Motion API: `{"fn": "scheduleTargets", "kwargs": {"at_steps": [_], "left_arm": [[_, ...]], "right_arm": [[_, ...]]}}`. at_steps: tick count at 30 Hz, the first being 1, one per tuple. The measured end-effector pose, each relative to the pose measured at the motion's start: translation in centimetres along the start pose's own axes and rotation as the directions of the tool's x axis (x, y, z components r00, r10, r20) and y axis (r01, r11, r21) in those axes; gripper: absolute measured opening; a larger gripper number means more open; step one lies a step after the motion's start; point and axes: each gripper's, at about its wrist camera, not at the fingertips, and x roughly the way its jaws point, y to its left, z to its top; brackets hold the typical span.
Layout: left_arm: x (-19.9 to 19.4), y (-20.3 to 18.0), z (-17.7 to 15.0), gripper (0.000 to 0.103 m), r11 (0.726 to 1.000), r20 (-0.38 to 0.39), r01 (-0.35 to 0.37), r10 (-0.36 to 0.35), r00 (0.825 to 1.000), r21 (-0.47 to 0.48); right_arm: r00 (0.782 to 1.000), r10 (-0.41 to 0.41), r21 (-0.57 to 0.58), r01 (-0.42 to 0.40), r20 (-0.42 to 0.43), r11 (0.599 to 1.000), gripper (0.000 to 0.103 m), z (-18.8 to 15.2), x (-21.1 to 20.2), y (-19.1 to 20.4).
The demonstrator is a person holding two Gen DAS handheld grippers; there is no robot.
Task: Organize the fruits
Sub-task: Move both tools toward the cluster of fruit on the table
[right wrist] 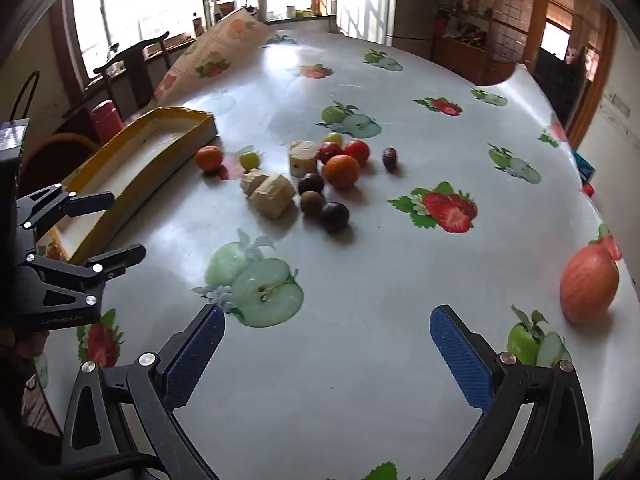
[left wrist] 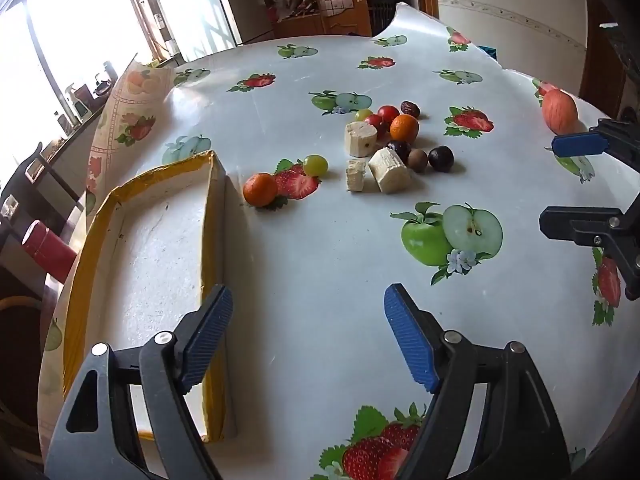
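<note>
Left wrist view: the left gripper [left wrist: 308, 336] is hovering low over the worktop [left wrist: 320, 260], jaws spread wide, grasping nothing.
Right wrist view: the right gripper [right wrist: 328, 356] is also hanging released over the worktop, nothing between its blue pads [right wrist: 460, 360].
Tray: a shallow white tray with yellow rim [left wrist: 160, 248] is lying at the left, just beside the left gripper's left finger.
Fruit cluster: tomatoes [left wrist: 388, 113], an orange [left wrist: 404, 127], dark round fruits [left wrist: 441, 158] and pale cut chunks [left wrist: 389, 170] are sitting together near the worktop's middle.
Stray pieces: a small orange [left wrist: 260, 189] and a green grape [left wrist: 315, 164] are resting between the tray and the cluster.
Apple: a red apple [right wrist: 588, 284] is standing well apart, near the right gripper.
</note>
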Motion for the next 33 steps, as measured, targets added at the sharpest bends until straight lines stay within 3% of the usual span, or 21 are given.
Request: {"fn": "scheduleTargets", "kwargs": {"at_steps": [3,5,7,14,33], "left_arm": [[-1.1,0.9,-0.5,0.079,0.998,0.008,-0.046,0.046,0.999,-0.031],[-1.6,1.3,-0.9,0.079,0.996,0.012,-0.078,0.078,0.997,-0.039],[-2.0,1.7,-1.2,0.079,0.993,0.019,-0.111,0.111,0.994,-0.041],[-2.5,2.4,-2.0,0.079,0.992,0.012,-0.116,0.117,0.993,-0.041],[-2.3,1.9,-1.9,0.079,0.994,0.010,-0.104,0.104,0.995,-0.039]], "right_arm": [[0.997,0.035,-0.090,-0.029,0.065,0.996,0.103,1.2,-1.4,2.1],[0.990,0.132,-0.133,-0.125,0.045,0.983,0.103,2.0,-1.3,2.6],[0.982,0.181,-0.173,-0.169,0.053,0.970,0.103,2.2,-1.3,3.5],[0.982,0.187,-0.227,-0.180,0.007,0.957,0.103,2.5,0.0,4.5],[0.986,0.164,-0.231,-0.152,0.032,0.961,0.103,2.4,0.3,4.2]]}}
